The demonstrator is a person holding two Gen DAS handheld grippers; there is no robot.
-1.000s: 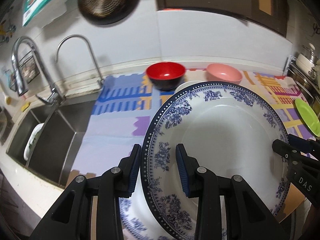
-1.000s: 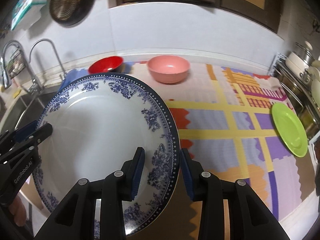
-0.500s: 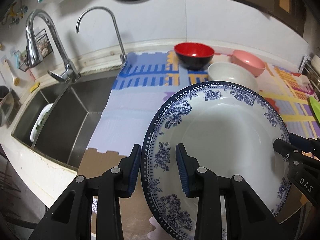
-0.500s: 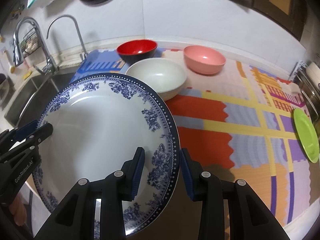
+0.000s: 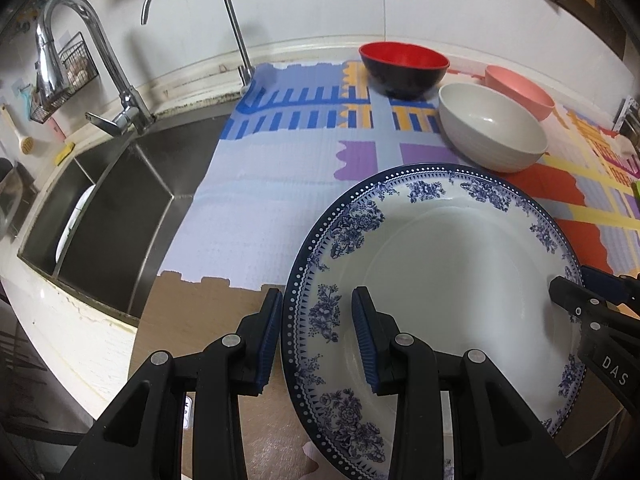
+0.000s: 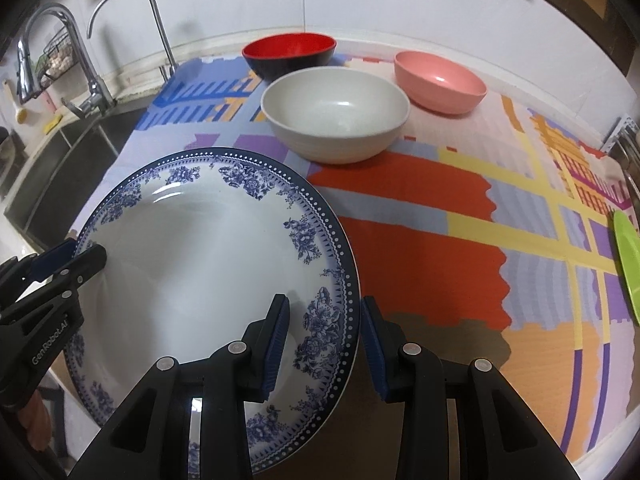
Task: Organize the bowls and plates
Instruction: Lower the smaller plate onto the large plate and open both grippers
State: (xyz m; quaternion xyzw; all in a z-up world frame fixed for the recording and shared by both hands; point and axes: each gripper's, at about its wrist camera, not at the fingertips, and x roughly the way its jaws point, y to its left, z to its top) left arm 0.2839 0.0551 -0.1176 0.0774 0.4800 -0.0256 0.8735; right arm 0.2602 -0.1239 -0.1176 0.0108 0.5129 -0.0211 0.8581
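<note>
We saw a counter covered by a patchwork mat (image 6: 420,208) of orange, purple, yellow and blue, with a steel sink (image 5: 120,208) set into it at the left and two curved faucets (image 5: 192,12) behind the basin. Over the near part of the mat we held a large white plate with a blue floral rim (image 5: 440,280), tilted up toward the cameras, its lower edge hidden behind the gripper bodies. Our left gripper (image 5: 316,332) had its jaws closed part-way on the plate's left rim, one blue pad on each face. Our right gripper (image 6: 322,336) was clamped the same way on the opposite rim. Just beyond the plate's far edge sat a cream bowl (image 6: 336,116), upright on the mat. Behind it stood a red bowl with a black outside (image 6: 290,54) and a pink bowl (image 6: 440,80), each close to the cream one. A lime-green plate (image 6: 626,260) lay well apart at the mat's right edge.
</note>
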